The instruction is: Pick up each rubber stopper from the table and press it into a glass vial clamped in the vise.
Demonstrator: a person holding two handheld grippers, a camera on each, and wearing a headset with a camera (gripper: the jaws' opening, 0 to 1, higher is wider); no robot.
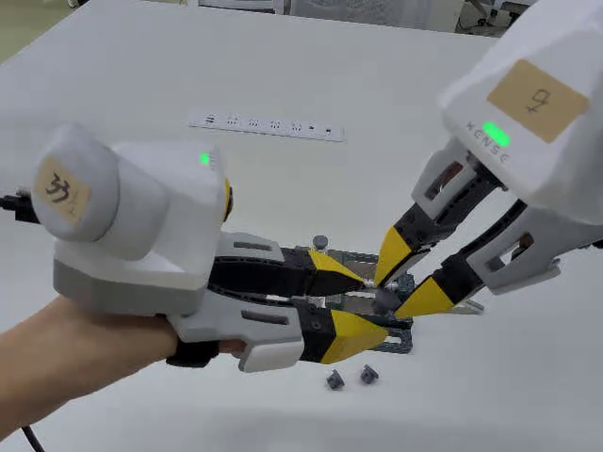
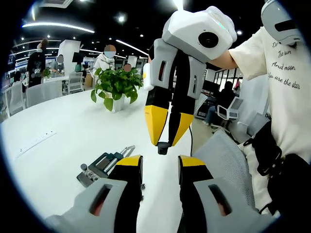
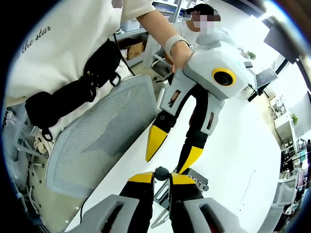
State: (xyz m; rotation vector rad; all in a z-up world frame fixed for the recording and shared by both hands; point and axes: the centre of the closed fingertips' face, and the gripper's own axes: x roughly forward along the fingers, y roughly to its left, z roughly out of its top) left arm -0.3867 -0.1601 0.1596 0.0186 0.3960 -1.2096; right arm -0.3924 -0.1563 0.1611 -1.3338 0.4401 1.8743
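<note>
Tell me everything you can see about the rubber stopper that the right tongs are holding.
The rubber stopper is small, dark grey and matte, with a rounded head. The yellow tips of the right tongs pinch it from both sides. In the left gripper view it hangs above the white table. The head view puts it over the vise; contact there cannot be told.

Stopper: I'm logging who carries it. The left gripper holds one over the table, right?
No, the right gripper holds the stopper over the table; the right gripper view shows it pinched between that gripper's tips.
</note>
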